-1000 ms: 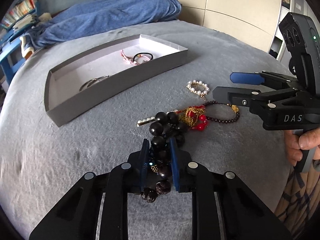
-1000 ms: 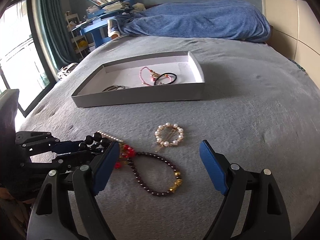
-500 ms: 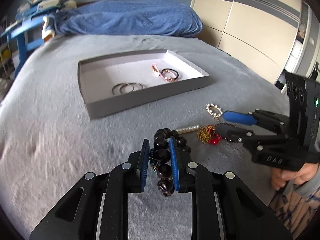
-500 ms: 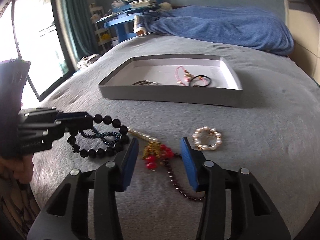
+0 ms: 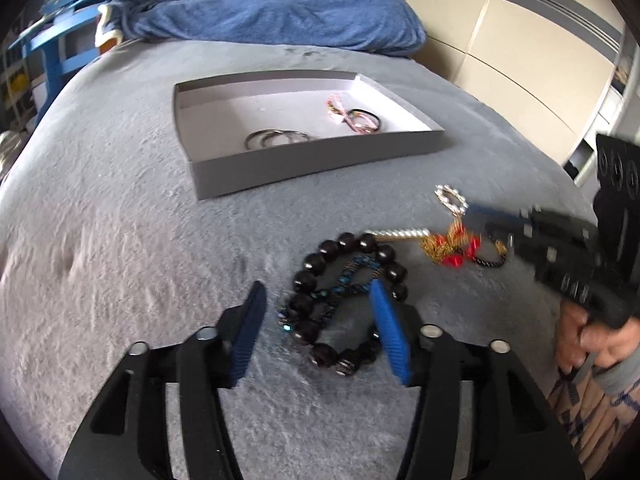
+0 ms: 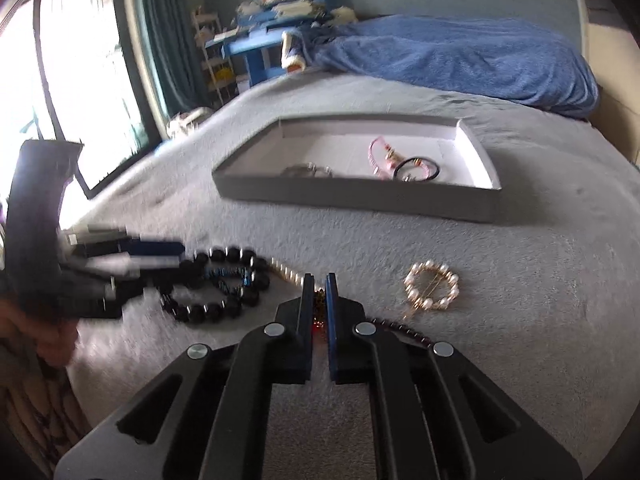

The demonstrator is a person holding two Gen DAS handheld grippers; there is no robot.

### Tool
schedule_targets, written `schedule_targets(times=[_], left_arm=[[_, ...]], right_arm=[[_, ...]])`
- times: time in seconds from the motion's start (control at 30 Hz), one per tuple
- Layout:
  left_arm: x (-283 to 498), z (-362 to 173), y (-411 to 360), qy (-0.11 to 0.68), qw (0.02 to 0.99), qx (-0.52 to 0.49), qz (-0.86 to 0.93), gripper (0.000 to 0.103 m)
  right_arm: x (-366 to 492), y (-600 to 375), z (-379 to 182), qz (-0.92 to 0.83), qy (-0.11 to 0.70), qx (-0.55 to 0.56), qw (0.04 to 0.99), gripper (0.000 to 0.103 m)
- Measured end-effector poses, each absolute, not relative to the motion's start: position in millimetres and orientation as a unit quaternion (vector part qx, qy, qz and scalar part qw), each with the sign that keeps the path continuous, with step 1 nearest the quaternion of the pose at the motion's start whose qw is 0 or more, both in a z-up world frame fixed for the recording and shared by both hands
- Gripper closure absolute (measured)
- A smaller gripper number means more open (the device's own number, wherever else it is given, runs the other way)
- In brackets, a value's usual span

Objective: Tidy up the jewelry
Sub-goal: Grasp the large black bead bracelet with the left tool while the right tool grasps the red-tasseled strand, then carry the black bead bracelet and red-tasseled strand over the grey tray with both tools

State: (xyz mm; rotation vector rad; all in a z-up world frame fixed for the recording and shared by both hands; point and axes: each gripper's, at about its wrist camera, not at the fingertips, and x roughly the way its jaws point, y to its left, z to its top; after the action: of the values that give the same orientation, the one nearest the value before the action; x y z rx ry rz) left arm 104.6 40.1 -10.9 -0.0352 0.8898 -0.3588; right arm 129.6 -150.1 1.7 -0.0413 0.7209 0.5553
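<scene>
Below the grey tray point(image 5: 312, 160), the left gripper point(image 5: 316, 320) stands spread over the black bead bracelet point(image 5: 352, 300) lying on the bedcover. Right of it, the right gripper point(image 6: 319, 300) pinches the red-and-gold piece point(image 5: 450, 246), largely hidden between its fingers; motion blur smears detail.

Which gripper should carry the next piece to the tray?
Right. The right gripper is shut on the red and gold piece; the left gripper is open over the black bead bracelet, holding nothing.

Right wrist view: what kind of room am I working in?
Most likely a bedroom: the work surface looks like a bed under a grey plush blanket, with a rumpled blue duvet at its far end and a cluttered blue shelf.
</scene>
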Motion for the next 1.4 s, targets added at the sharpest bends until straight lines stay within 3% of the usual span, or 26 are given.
schedule_targets(times=[0.23, 0.7, 1.07, 1.17, 1.4], left_arm=[[94.5, -4.0, 28.0, 0.396, 0.905, 0.042, -0.151, 0.045], [92.6, -0.7, 5.9, 0.366, 0.908, 0.094, -0.181, 0.078], [113.7, -25.8, -2.8, 0.418, 0.884, 0.119, -0.17, 0.08], [112.0, -23.6, -3.7, 0.412, 0.887, 0.124, -0.166, 0.096], [103.7, 5.8, 8.0, 0.369, 0.91, 0.066, -0.177, 0.096]], right_arm=[[132.6, -174.6, 18.6, 0.253, 0.32, 0.035, 0.912, 0.098], [136.4, -191.2, 24.8, 0.229, 0.31, 0.062, 0.921, 0.098], [133.9, -185.3, 21.8, 0.232, 0.315, 0.053, 0.919, 0.098], [133.0, -182.5, 21.2, 0.234, 0.316, 0.048, 0.918, 0.098], [132.4, -182.9, 25.7, 0.238, 0.308, 0.052, 0.92, 0.098]])
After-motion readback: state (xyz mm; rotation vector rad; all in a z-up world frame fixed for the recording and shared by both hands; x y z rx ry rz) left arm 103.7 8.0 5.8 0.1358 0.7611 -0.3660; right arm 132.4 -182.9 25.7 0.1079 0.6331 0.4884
